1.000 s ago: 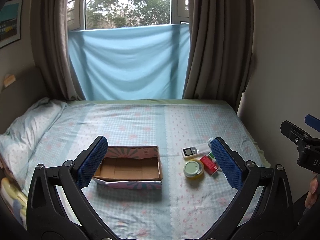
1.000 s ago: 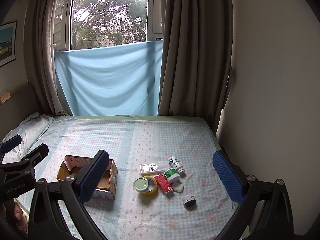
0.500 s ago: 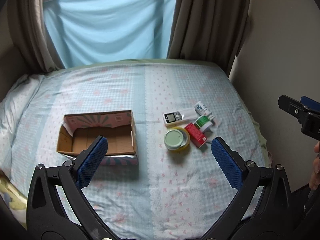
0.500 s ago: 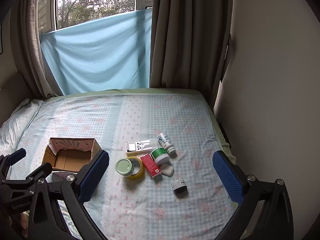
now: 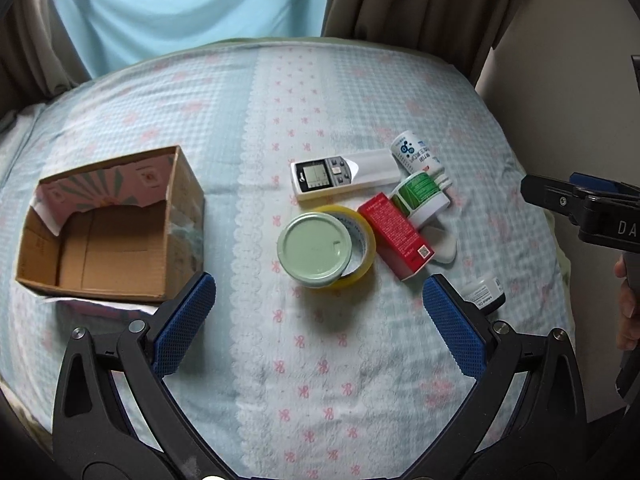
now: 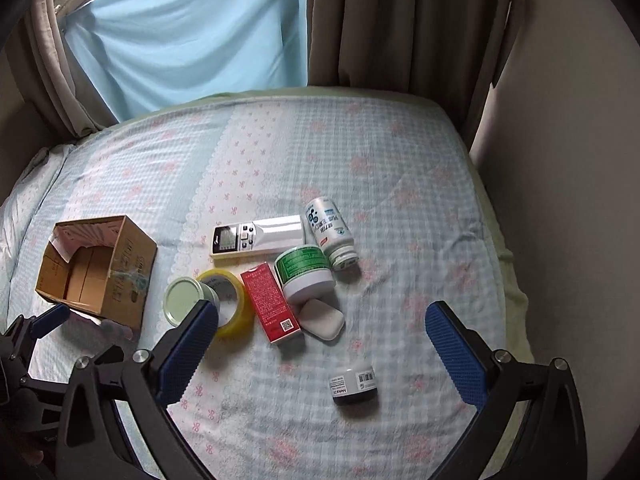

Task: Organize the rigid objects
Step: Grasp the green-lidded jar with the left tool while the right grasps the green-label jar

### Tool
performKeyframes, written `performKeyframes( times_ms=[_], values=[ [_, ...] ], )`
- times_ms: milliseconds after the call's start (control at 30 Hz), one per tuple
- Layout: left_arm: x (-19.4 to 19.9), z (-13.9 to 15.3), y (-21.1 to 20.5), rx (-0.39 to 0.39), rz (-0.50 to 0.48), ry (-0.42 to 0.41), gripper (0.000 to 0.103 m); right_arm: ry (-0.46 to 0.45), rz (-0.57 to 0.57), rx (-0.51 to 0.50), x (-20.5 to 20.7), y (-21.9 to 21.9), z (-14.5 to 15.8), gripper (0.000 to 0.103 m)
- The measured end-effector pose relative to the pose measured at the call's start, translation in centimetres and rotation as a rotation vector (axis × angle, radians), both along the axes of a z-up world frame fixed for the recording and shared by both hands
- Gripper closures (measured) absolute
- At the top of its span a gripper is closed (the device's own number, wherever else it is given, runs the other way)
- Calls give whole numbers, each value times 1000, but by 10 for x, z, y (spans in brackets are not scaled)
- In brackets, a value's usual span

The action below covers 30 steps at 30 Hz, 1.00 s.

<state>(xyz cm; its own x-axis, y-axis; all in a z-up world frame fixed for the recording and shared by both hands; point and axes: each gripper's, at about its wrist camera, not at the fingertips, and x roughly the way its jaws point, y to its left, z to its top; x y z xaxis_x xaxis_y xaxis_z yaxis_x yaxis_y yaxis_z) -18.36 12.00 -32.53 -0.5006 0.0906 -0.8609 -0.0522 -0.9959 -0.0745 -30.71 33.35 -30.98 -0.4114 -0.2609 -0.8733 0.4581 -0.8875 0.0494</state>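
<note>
The left gripper (image 5: 318,312) is held with its 2 blue-padded fingers (image 5: 182,324) spread wide, nothing between them. The right gripper (image 6: 320,346) is spread wide too, its 2 fingers (image 6: 456,356) gripping nothing. A bare hand (image 5: 628,312) shows behind the right gripper's handle.

Cloth, cardboard and plastic on the bed

Matt checked cotton bedsheet (image 6: 280,152); beside the open brown corrugated cardboard box (image 5: 108,236), a glossy yellow plastic tape roll (image 5: 360,248), smooth white plastic remote (image 5: 344,174), glossy red paper carton (image 6: 272,306).
</note>
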Motion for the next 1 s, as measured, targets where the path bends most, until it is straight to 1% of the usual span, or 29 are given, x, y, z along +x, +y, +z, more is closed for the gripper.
performKeyframes(
  times_ms=[100, 267, 433, 600, 667, 767, 833, 867, 900, 933, 967, 1000],
  values=[
    [-14, -32, 7, -9, 12, -30, 0, -49, 58, 28, -19, -10, -37, 0],
    [-37, -72, 4, 3, 72, -78, 0, -120, 136, 1, -51, -26, -79, 0],
    [-55, -99, -2, -16, 92, -112, 0, -178, 166, -5, -77, -41, -110, 0],
    [-63, -116, -5, -16, 89, -151, 1, -271, 195, -26, -93, -54, -138, 1],
    [-65, -120, -5, -8, 85, -155, 3, -310, 209, -38, -95, -58, -148, 11],
    [-70, -122, -4, -2, 80, -160, 4, -352, 197, -65, -99, -57, -158, 17],
    [-73, -123, -5, 0, 75, -163, 9, -377, 177, -90, -101, -54, -163, 20],
    [-74, -124, -5, 7, 67, -168, 17, -389, 167, -104, -103, -54, -166, 21],
    [-75, -124, -5, 18, 56, -173, 26, -393, 155, -116, -104, -53, -167, 21],
    [-75, -124, -4, 26, 45, -175, 32, -398, 147, -125, -104, -52, -167, 22],
    [-76, -123, -3, 21, 38, -179, 35, -402, 138, -130, -105, -51, -167, 24],
    [-76, -123, -3, 16, 33, -179, 35, -403, 130, -133, -107, -49, -166, 27]
  ],
)
